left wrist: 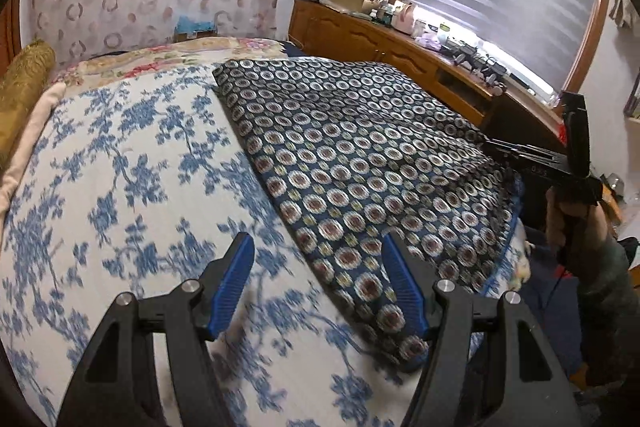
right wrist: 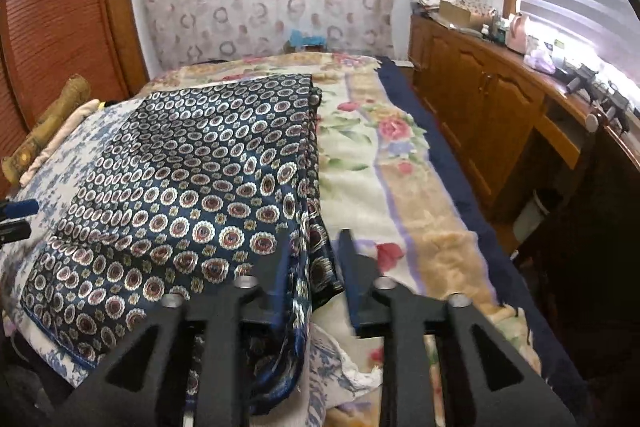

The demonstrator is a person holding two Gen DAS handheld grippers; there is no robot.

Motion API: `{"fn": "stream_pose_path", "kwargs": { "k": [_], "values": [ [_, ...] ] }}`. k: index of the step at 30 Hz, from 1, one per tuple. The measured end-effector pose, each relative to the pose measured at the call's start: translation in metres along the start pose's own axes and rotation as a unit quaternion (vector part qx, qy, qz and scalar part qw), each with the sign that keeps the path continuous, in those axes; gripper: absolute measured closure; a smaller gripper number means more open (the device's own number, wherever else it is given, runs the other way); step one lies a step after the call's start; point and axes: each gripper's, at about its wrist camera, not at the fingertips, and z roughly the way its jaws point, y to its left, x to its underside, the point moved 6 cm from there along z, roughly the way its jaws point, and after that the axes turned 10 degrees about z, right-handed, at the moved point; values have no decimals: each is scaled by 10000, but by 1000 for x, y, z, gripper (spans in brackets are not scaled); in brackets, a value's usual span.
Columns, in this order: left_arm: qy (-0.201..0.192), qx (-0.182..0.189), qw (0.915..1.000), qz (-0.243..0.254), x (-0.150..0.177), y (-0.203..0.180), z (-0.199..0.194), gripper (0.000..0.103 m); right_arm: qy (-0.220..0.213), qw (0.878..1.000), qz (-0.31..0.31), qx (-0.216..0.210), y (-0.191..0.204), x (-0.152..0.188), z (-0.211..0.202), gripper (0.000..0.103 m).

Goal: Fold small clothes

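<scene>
A bedroom: a bed [left wrist: 120,155] with a blue-and-white floral cover fills the left wrist view, a curtain behind it and a wooden dresser [left wrist: 384,43] under the window at about 2 o'clock. On the cover lies the task's thing, a dark blue patterned cloth [left wrist: 360,155], spread flat as a neat-edged panel from 12 towards 5 o'clock; it looks at least partly folded, though how many folds remain I cannot judge. The left gripper [left wrist: 316,259] hangs tilted down over the bed, its jaws wide and empty, the right-hand finger over the cloth's near corner. At 3 o'clock a hand [left wrist: 572,223] holds the right gripper's handle. In the right wrist view the same cloth [right wrist: 192,179] lies left of centre, a flowered blanket [right wrist: 400,163] at its 3 o'clock. The right gripper [right wrist: 316,239] points down at the cloth's near right edge, where layers bunch; its jaws stand narrowly parted around that edge, the pads apparently not pressing.
</scene>
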Motion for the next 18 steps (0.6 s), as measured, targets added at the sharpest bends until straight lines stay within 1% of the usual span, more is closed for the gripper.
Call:
{"fn": "stream_pose_path", "kwargs": {
  "k": [2, 4, 6, 7, 8, 10, 12, 14, 16, 18],
  "values": [
    [18, 56, 10000, 19, 5, -4, -1, 36, -14, 10000, 19, -62, 0, 5, -6, 74],
    [80, 148, 9999, 38, 12, -10, 0, 38, -21, 10000, 53, -61, 1, 9, -12, 69],
    [185, 275, 9994, 70, 19, -16, 2, 41, -10, 9999, 131, -100, 4, 15, -18, 67],
    [207, 280, 9993, 96, 21, -18, 3, 42, 8, 9998, 145, -135, 6, 18, -20, 66],
    [226, 279, 9993, 117, 23, -20, 3, 46, 35, 9997, 149, -185, 9, 21, -22, 65],
    [294, 306, 9990, 131, 28, -24, 5, 50, 46, 9996, 139, -231, 15, 25, -27, 64],
    [359, 396, 9985, 145, 32, -29, 7, 57, 20, 9996, 100, -277, 23, 26, -32, 63],
    [364, 293, 9986, 256, 32, -34, 7, 59, 0, 9994, 45, -340, 30, 26, -36, 61],
    [385, 392, 9980, 307, 32, -37, 7, 61, -18, 9994, -38, -350, 39, 27, -39, 58],
    [394, 365, 9978, 393, 33, -41, 7, 61, -56, 9993, -158, -344, 47, 27, -42, 57]
  ]
}}
